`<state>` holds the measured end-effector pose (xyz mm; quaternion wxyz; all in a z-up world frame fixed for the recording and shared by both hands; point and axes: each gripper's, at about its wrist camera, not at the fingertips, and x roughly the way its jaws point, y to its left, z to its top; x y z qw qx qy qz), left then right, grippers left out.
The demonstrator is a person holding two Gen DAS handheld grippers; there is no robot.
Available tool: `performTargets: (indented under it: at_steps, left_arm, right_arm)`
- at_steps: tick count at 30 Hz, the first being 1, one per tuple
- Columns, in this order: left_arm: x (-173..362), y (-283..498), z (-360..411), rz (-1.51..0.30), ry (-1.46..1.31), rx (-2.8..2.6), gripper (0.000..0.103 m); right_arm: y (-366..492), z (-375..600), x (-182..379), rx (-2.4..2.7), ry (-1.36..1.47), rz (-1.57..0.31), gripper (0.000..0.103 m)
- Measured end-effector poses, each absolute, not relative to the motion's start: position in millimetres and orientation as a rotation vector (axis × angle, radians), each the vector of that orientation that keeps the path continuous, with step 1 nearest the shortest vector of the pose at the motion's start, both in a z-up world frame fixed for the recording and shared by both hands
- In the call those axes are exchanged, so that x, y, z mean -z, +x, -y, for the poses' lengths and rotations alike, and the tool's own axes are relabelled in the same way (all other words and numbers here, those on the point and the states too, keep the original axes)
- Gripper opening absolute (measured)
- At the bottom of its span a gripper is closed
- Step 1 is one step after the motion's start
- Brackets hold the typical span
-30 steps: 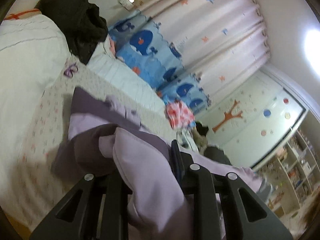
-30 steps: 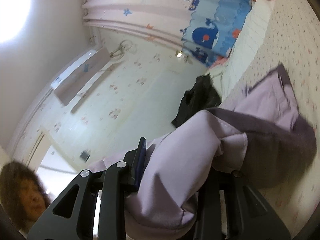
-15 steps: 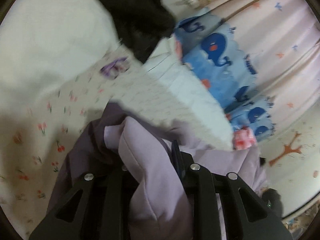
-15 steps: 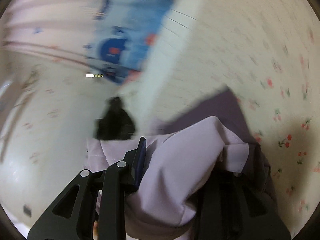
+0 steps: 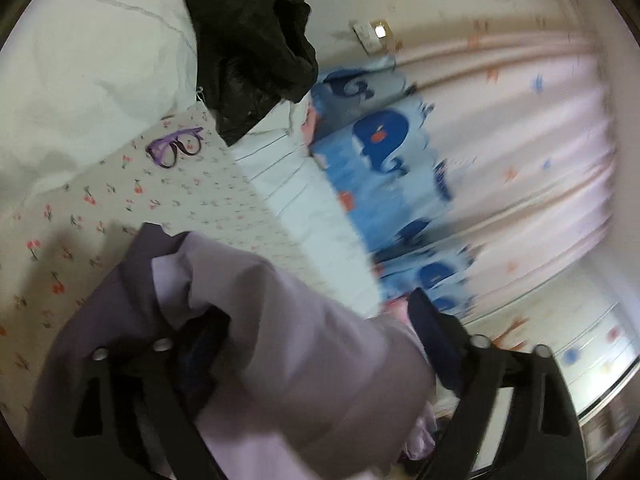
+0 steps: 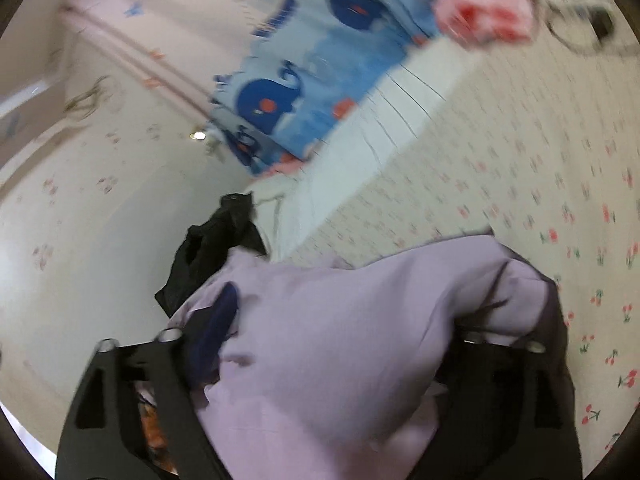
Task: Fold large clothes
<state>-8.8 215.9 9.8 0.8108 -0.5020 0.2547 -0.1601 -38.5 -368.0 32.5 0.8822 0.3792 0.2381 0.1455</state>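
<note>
Lilac garment (image 5: pixel 280 344) bunched lengthwise between just-opened jaws, orientation unclear.

Bedsheet (image 5: pixel 192 200) ahead bare; glasses (image 5: pixel 176 151), black garment (image 5: pixel 248 52) beyond.

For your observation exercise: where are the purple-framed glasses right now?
In the left wrist view, the purple-framed glasses lie upper left on the cherry-print bedsheet, just below the black garment.
</note>
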Motion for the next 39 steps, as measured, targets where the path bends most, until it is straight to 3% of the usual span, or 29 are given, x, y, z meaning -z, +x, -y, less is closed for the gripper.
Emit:
performTargets:
  at_steps: [3,6,9,13,18,24,29,31,34,39]
  left_arm:
    - [-24,-13,-214,-0.500,-1.006,0.295,0.087]
    - [-42,-27,-216,-0.365,-0.964,0.294,0.095]
    - [-60,-32,-203,-0.328,-0.844,0.330,0.096]
    - [-56,-6,-136,-0.492,-0.493,0.403,0.096]
    - [12,42,-67,-0.744,-0.113,0.247,0.096]
    - [11,55,-88,-0.757,-0.225,0.124,0.096]
    - [3,47,-106,-0.697,-0.242,0.065,0.096]
    - [26,61,-117,-0.783,-0.301,0.051,0.096]
    - [39,71,-113,-0.803,-0.326,0.086,0.096]
    - [39,73,-99,-0.822,-0.231,0.032,0.096]
  right_arm:
    - [-44,365,-48,-0.274,0.783,-0.428,0.096]
    - [-36,341,-59,-0.283,0.652,-0.479,0.096]
    - [-20,296,-61,-0.283,0.454,-0.562,0.096]
    - [25,250,-42,-0.208,0.270,-0.674,0.096]
    - [118,214,35,-0.117,0.166,-0.897,0.097]
    - [155,198,48,-0.071,0.105,-0.965,0.097]
    - [126,235,-4,-0.020,0.041,-0.764,0.097]
    - [134,257,16,0.081,-0.009,-0.810,0.097]
    - [152,296,76,0.027,0.193,-0.977,0.097]
    - [159,286,77,0.058,0.117,-1.016,0.097]
